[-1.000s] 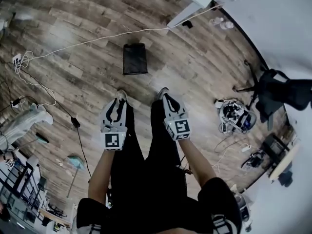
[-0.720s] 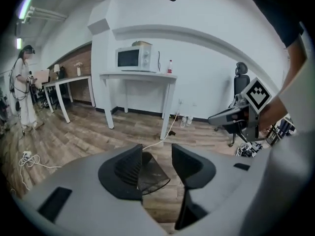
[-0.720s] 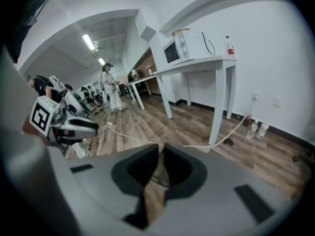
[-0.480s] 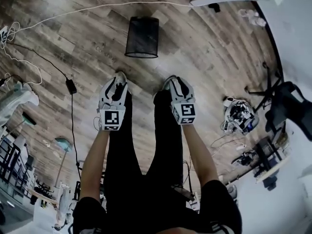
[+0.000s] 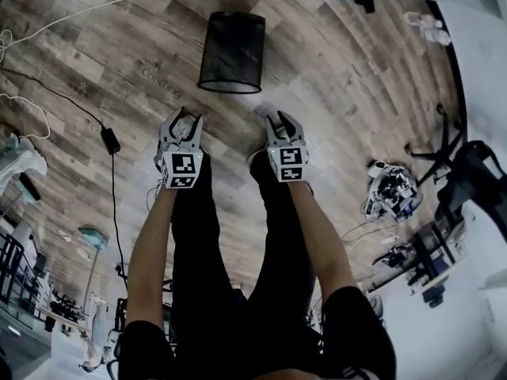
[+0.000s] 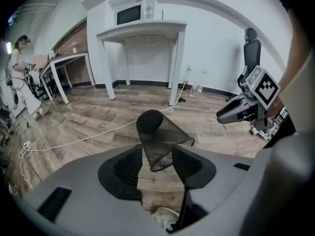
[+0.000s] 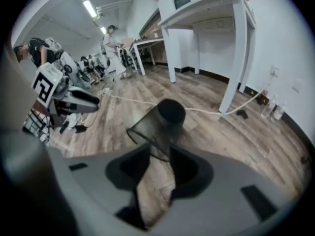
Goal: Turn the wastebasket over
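Since the wastebasket (image 5: 231, 52) is thin black wire mesh, expect it to be light and springy. The walls will likely give under a hard pinch, the slick wire may slide in the jaws, and there is so little weight that a nudge could skate it across the boards.

Best hold, by my reckoning: the rim at the wide end, one gripper on each side. Otherwise take the rim in one and steady the narrow end with the other.

Looks: a tapered round wastebasket with see-through sides and a solid dark disc at the narrow end. It seems to stand mouth down with the narrow end up, though it may instead be lying tipped toward you. Nothing visible inside.

Position: on the wood-plank floor (image 5: 341, 77), ahead of you and roughly centred between your arms. A white cable (image 5: 119, 10) runs across the boards behind it.

Your left gripper (image 5: 184, 117): the jaws have just been opening and now stand wide, with only bare floor between them. The wastebasket sits beyond the tips, apart.

Your right gripper (image 5: 282, 119): likewise, the jaws have just been opening and are wide and empty, short of the wastebasket.

Both point down and forward at it. Turning not yet begun.
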Available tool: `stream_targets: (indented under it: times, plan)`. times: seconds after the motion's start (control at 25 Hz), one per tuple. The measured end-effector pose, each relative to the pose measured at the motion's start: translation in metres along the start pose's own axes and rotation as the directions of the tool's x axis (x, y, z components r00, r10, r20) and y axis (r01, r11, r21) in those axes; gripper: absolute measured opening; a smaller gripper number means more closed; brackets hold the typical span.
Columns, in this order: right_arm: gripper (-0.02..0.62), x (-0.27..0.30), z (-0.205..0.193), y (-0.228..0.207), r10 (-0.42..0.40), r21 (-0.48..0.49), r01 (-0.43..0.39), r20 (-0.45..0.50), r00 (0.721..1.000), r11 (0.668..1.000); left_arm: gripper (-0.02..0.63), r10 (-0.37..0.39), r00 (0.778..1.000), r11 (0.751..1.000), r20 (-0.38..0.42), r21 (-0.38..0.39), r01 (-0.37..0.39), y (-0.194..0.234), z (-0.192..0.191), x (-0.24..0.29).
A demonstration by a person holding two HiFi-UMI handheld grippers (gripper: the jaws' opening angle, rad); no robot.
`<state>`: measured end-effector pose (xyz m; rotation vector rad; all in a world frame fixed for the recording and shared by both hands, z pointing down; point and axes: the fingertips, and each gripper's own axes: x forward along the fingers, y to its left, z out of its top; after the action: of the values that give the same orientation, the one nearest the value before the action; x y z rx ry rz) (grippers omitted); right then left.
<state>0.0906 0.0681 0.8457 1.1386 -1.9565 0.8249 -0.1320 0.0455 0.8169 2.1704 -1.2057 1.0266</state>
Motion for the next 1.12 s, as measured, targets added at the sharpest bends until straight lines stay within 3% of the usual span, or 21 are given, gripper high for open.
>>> stream_targets:
  times: [0.24,0.64,1.04,1.12]
  plan:
    - [0.146,0.054,-0.033,-0.019,-0.028,0.026,0.029,-0.025,0.999,0.999,0.219,-0.004,0.999,0.999,-0.042,0.048,0.006,-0.004,-0.043,0.053]
    - [0.146,0.117,-0.078,-0.033,-0.041,0.068,0.048,-0.095,0.995,0.997,0.219,-0.012,0.993,0.998,-0.117,0.062,0.02,0.002,-0.104,0.114]
    - [0.144,0.156,-0.099,-0.042,-0.041,0.074,0.05,-0.123,0.992,0.996,0.216,-0.036,0.987,0.991,-0.156,0.121,0.055,0.002,-0.119,0.162]
    - [0.12,0.159,-0.098,-0.045,-0.048,0.082,0.058,-0.116,0.992,0.995,0.19,-0.034,0.988,0.99,-0.151,0.134,0.054,0.004,-0.116,0.168]
